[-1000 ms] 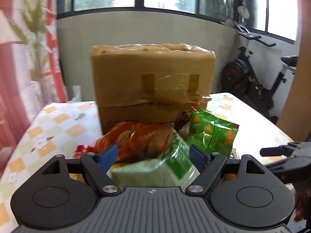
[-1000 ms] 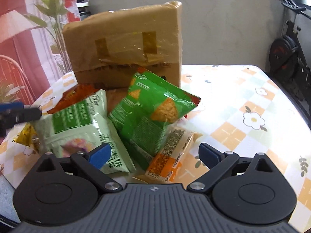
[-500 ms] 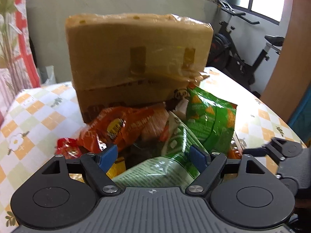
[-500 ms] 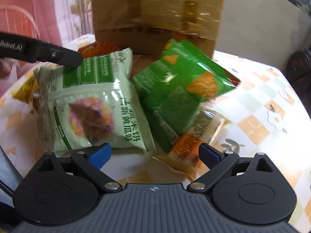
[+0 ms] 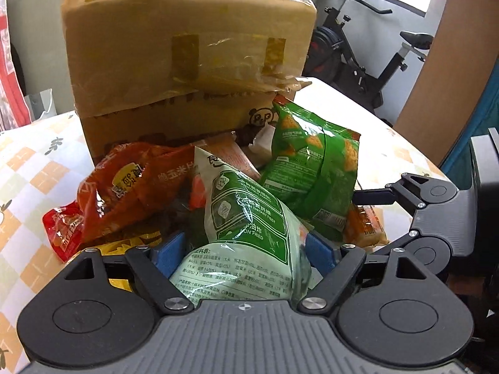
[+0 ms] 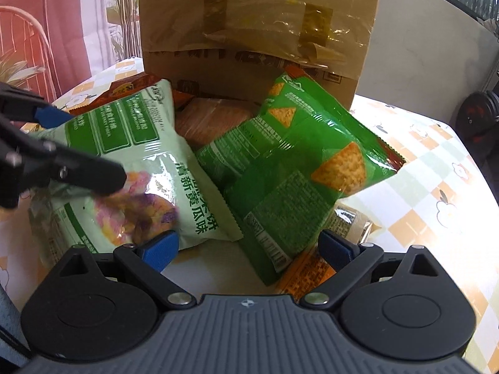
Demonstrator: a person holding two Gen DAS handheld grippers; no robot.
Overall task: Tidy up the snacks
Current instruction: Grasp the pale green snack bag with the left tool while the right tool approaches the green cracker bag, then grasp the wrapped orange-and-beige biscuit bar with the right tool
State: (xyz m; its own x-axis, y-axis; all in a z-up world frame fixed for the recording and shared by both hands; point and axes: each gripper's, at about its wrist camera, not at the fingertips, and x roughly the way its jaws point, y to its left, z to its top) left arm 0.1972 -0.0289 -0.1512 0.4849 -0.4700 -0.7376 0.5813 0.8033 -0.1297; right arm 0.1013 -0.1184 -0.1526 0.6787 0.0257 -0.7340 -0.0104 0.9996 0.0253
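Note:
A heap of snack bags lies on the checked tablecloth in front of a taped cardboard box (image 5: 187,62) (image 6: 255,31). My left gripper (image 5: 243,249) (image 6: 90,146) straddles the pale green bag (image 5: 249,218) (image 6: 140,155). Its jaws are opening, and the bag sits between the blue pads without being squeezed. My right gripper (image 6: 248,247) (image 5: 368,221) is open, with the lower corner of the dark green chip bag (image 6: 296,162) (image 5: 312,168) loose between its fingers. An orange-red bag (image 5: 131,187) lies to the left of the heap.
A small red packet (image 5: 62,227) and a yellow packet (image 5: 124,243) lie at the heap's left. An orange packet (image 6: 305,274) is under the chip bag. The table (image 6: 421,202) extends to the right. An exercise bike (image 5: 358,62) stands beyond it.
Both grippers have tilted down and come closer to the heap. The pale green bag now reaches deeper between the left jaws, and the chip bag's corner lies between the right ones.

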